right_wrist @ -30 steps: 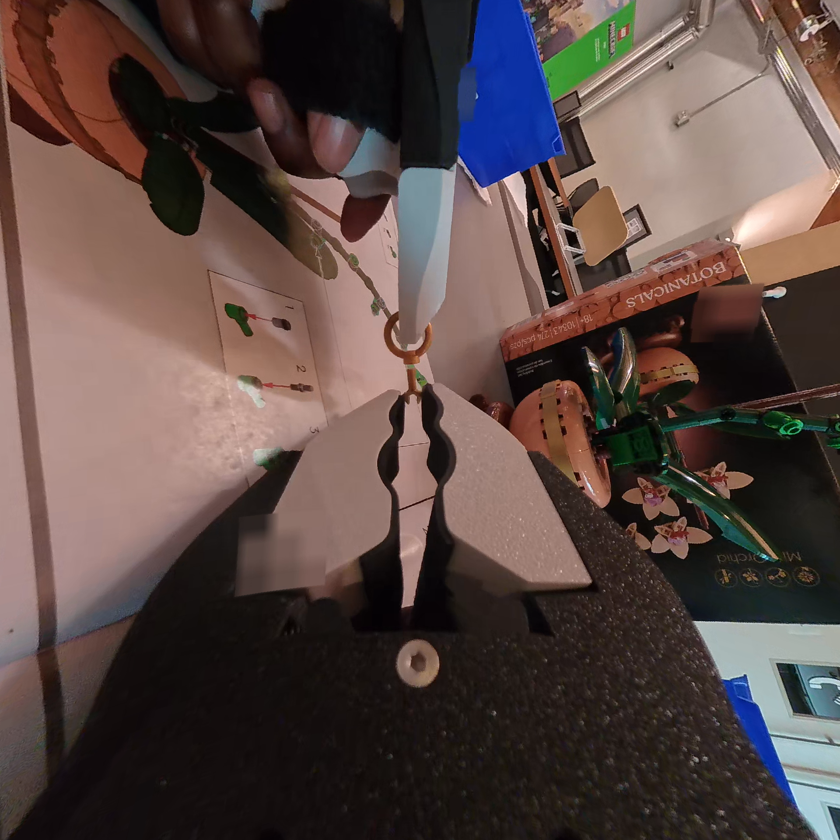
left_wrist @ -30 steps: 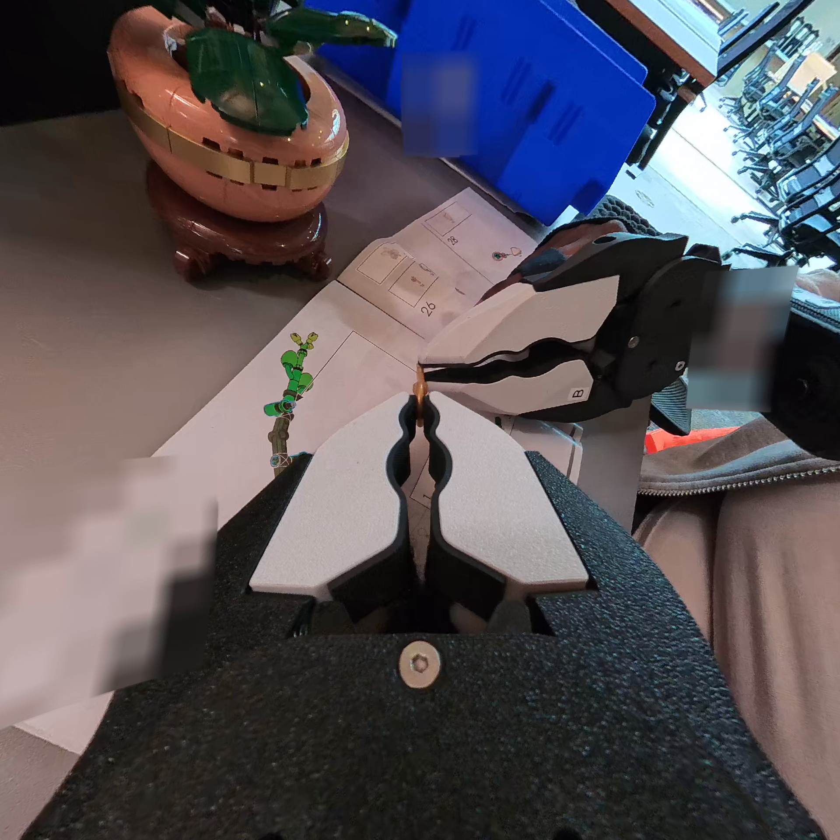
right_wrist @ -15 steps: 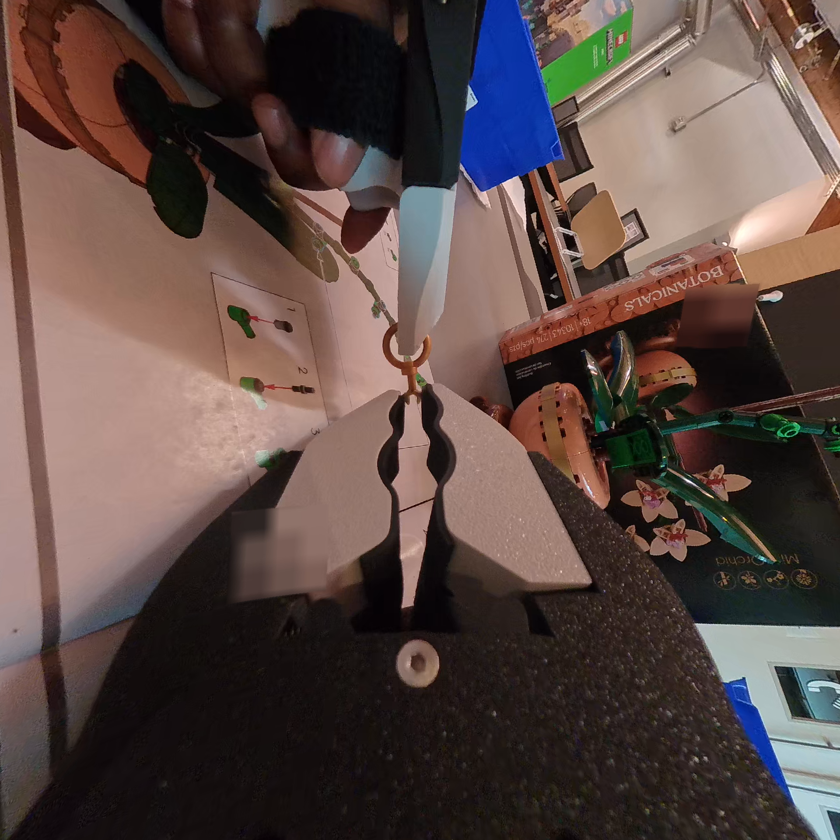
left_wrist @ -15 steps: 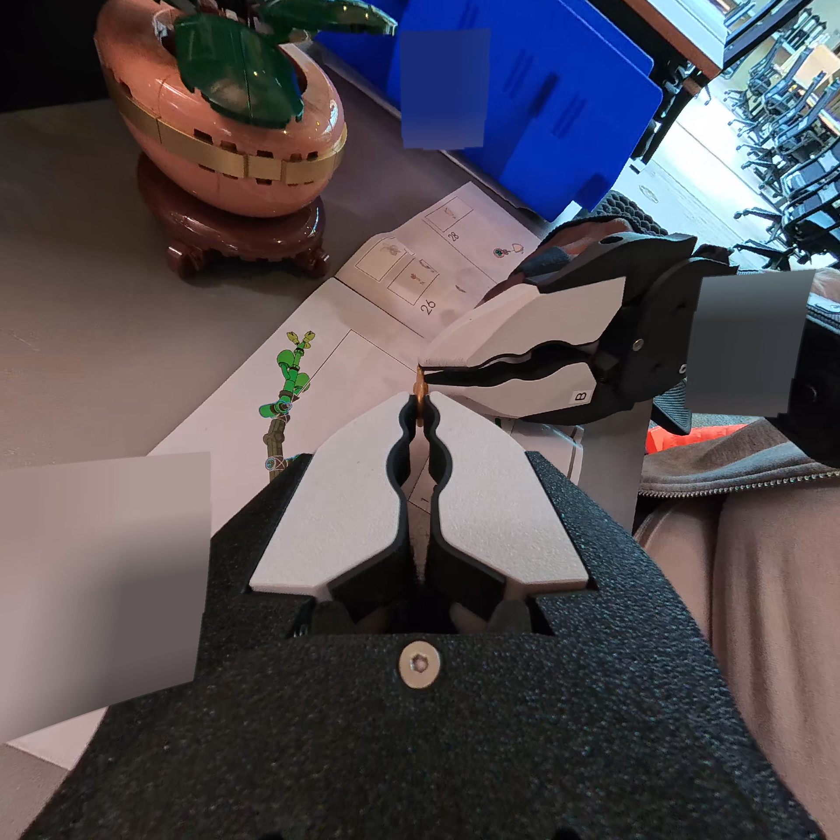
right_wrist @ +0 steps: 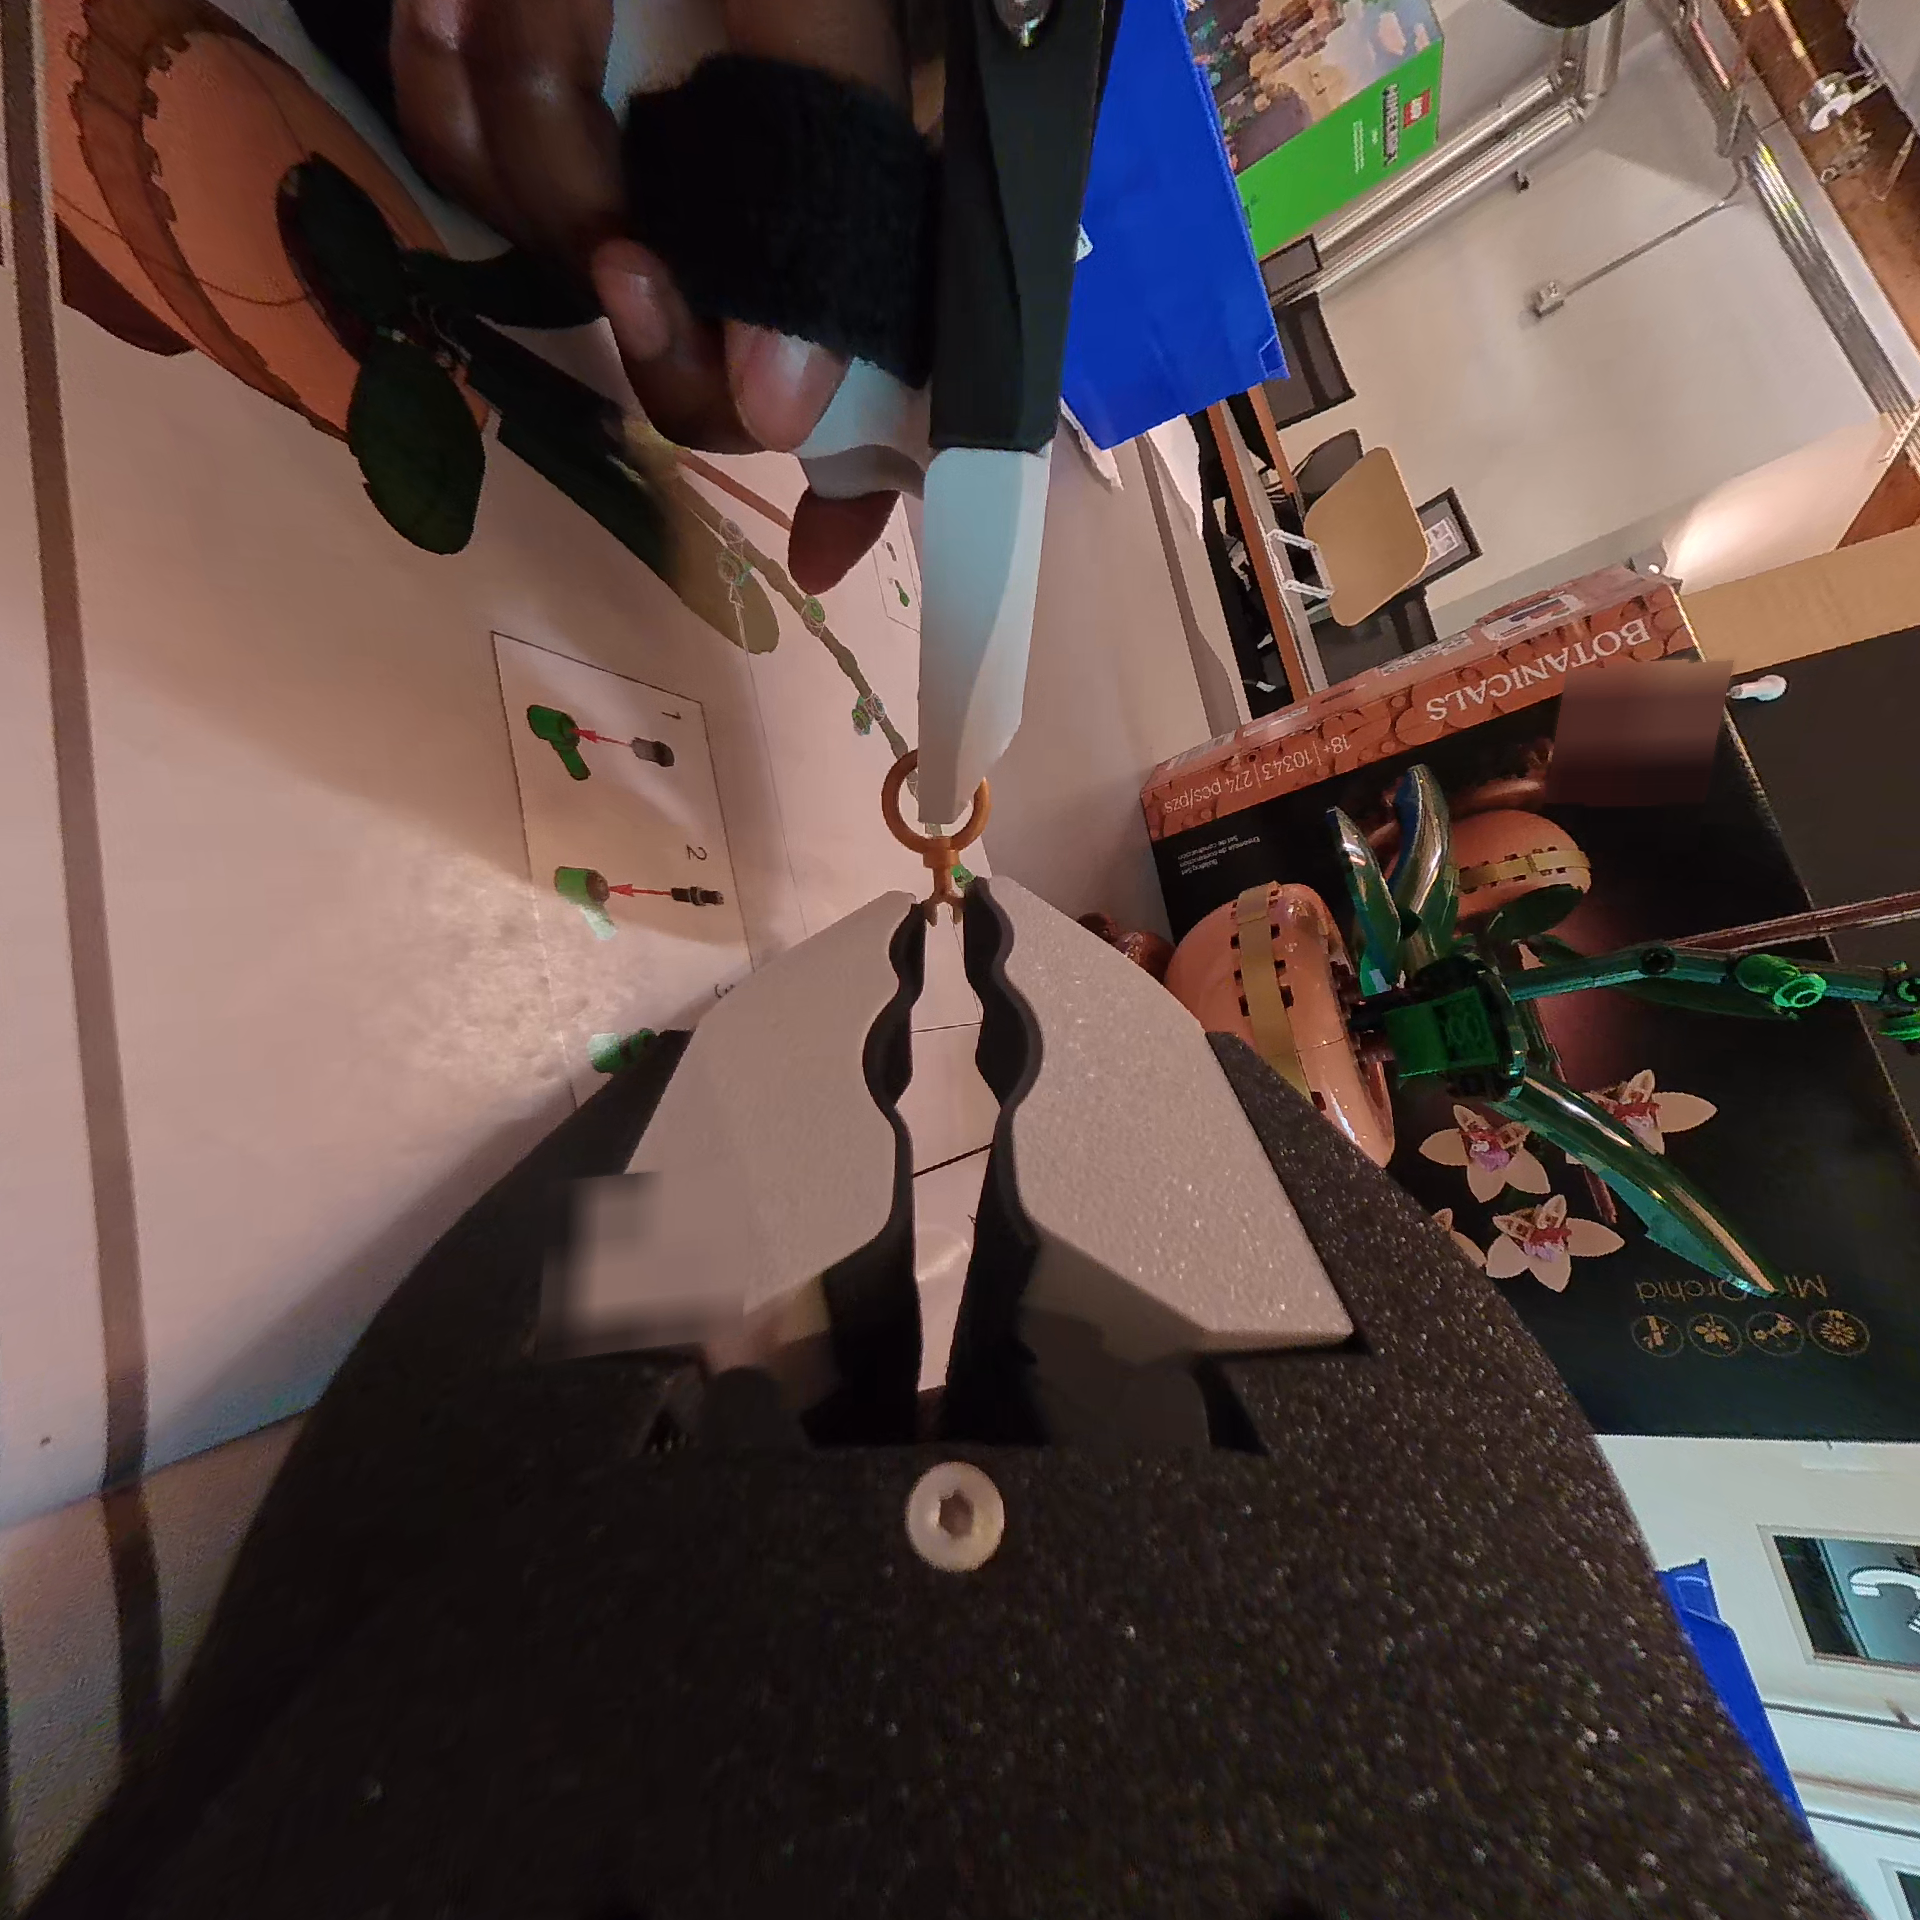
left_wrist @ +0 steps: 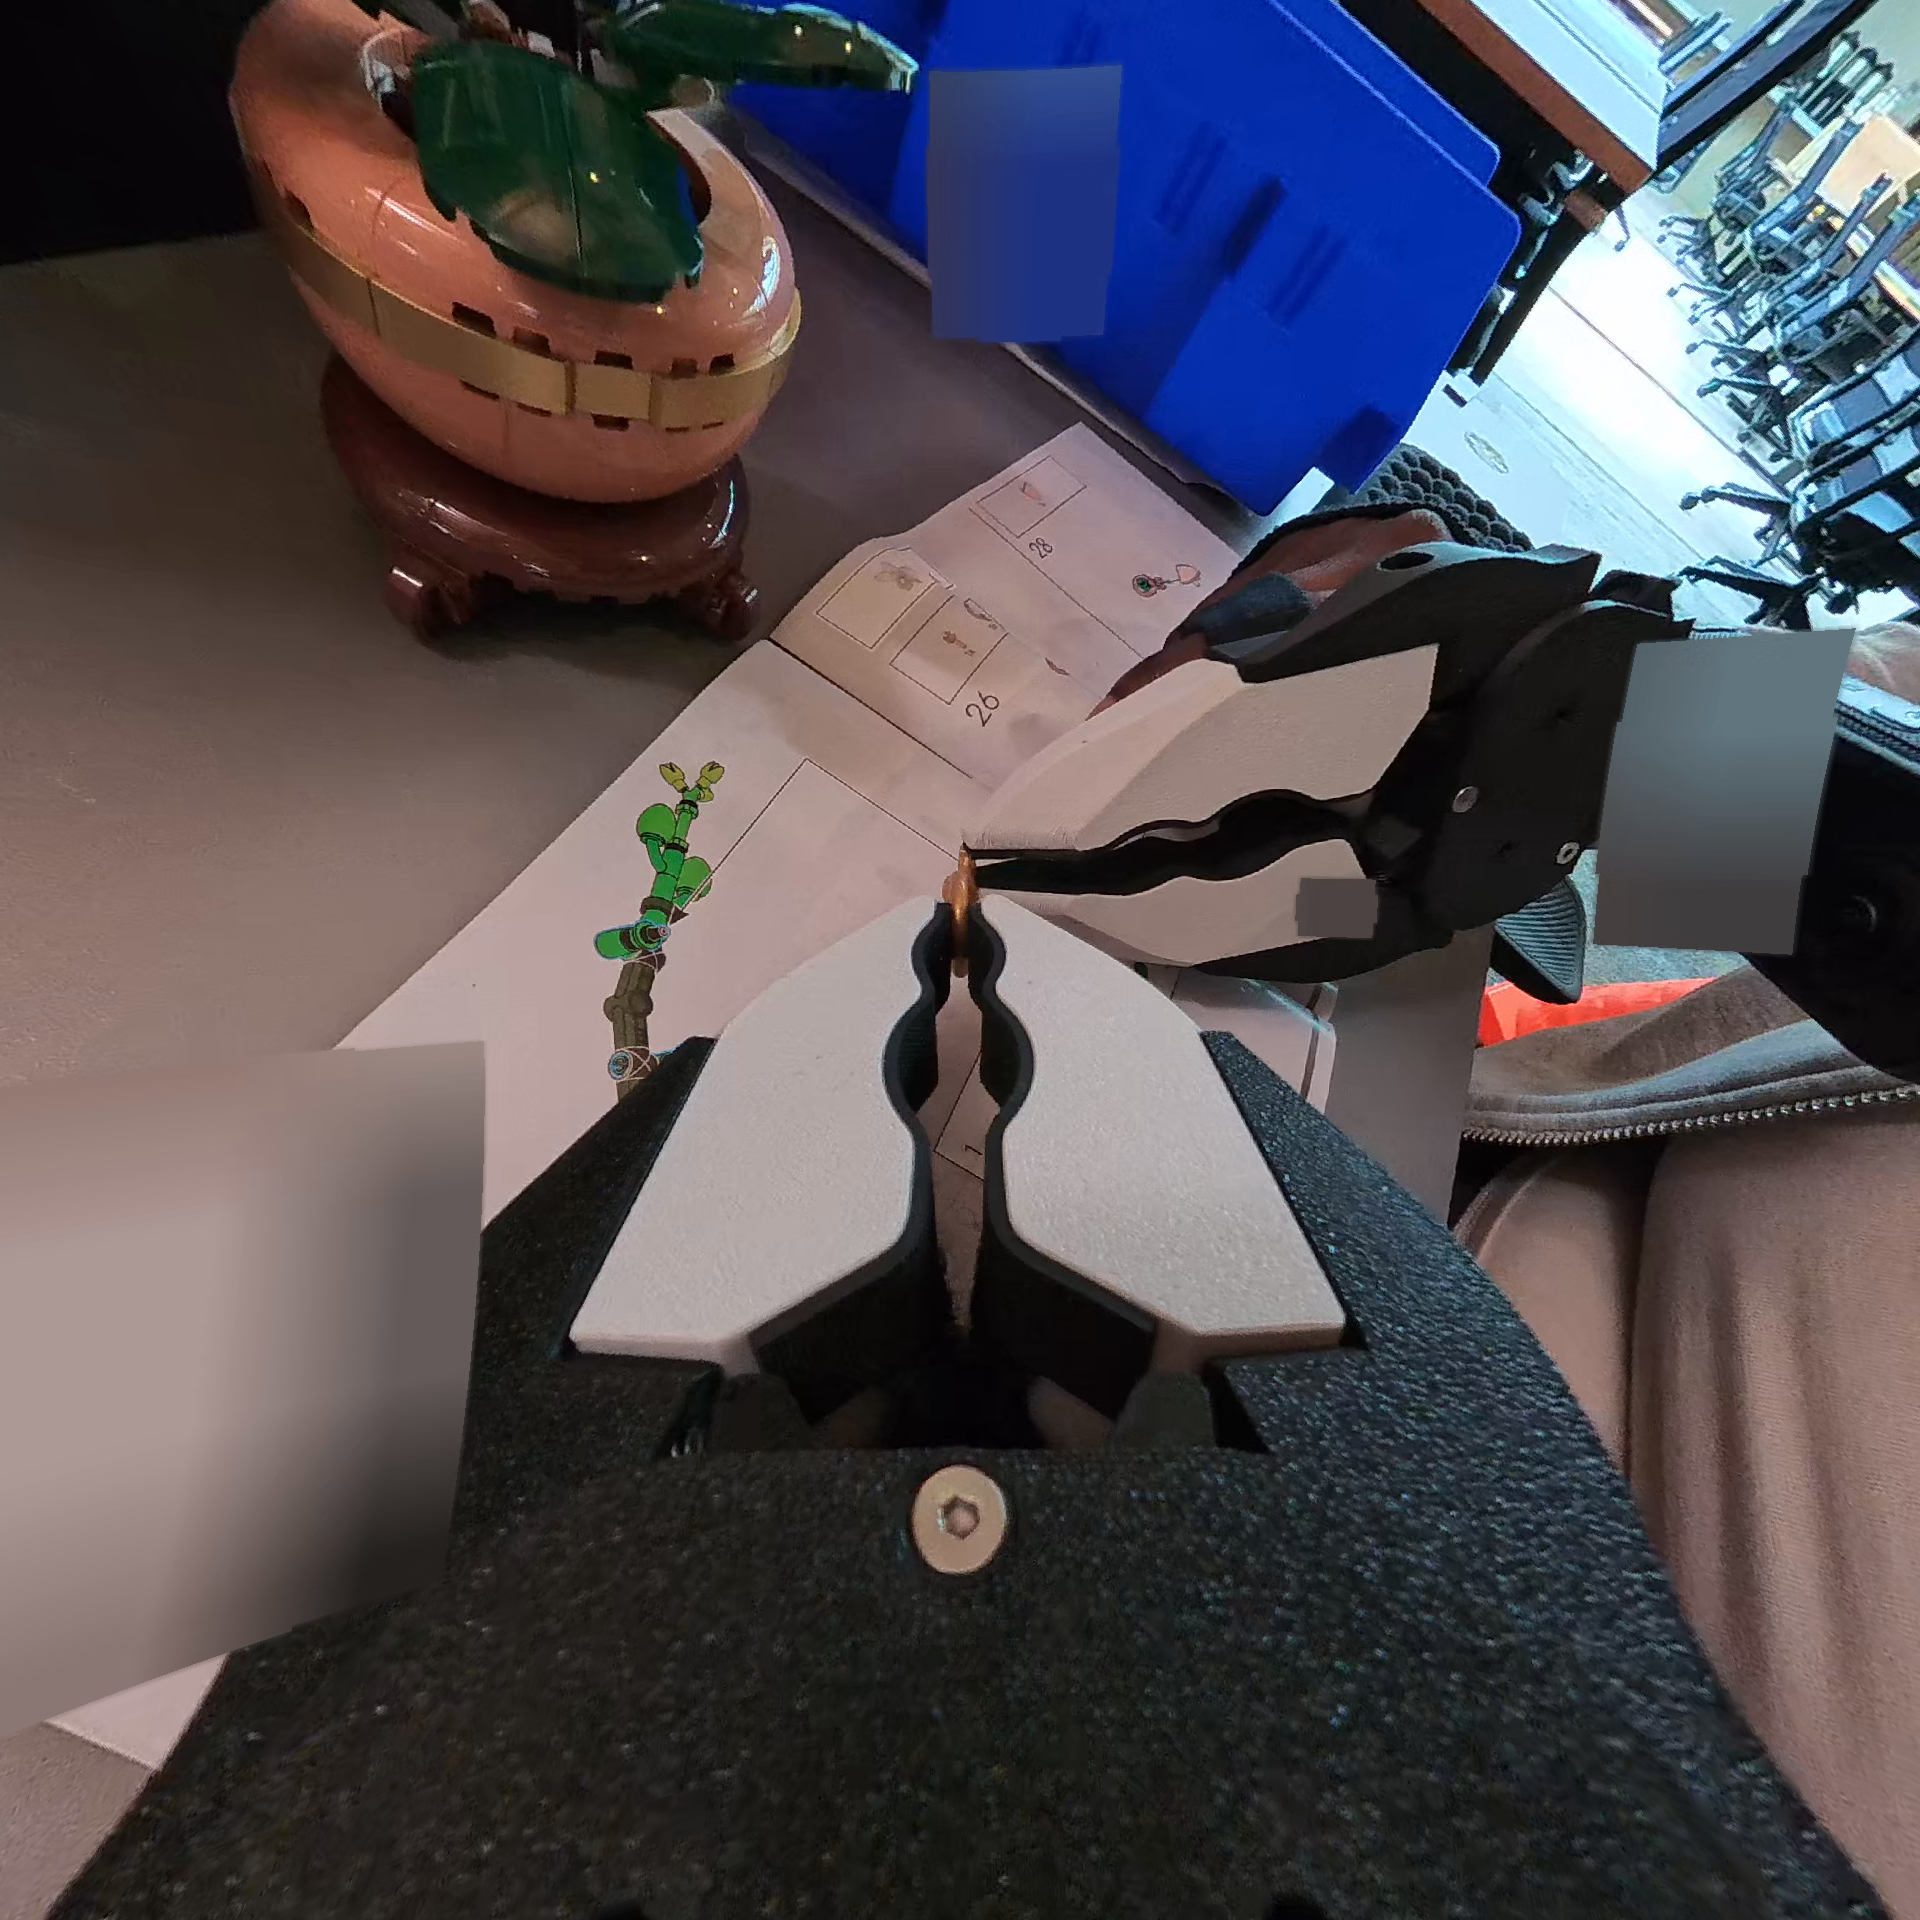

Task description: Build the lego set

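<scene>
Pinching one small tan ring piece (right_wrist: 933, 821) between them, both sets of tongs meet tip to tip above the open instruction booklet (left_wrist: 831, 831). Left tongs (left_wrist: 958, 925): closed narrow at the tips on the ring part of the piece, seen edge-on in the left wrist view. Right tongs (right_wrist: 943, 906): closed narrow on the little clip end of the same piece; in the left wrist view they come in from the right, lying roughly crosswise to the left tongs (right_wrist: 961, 769).

Booklet lies flat on the grey counter (left_wrist: 208, 675), pages showing a green stem drawing (left_wrist: 665, 883). Gloved hand (right_wrist: 717, 260) grips the left tool, bare fingertips showing.

Pink brick-built pot (left_wrist: 499, 312) on a dark brown base stands on the counter beyond the booklet, dark green leaves (left_wrist: 551, 177) sticking out of its top. Blue bin (left_wrist: 1247, 239) behind it. In the right wrist view the pot (right_wrist: 1278, 997) sits just beside the set's dark box (right_wrist: 1714, 1299).
</scene>
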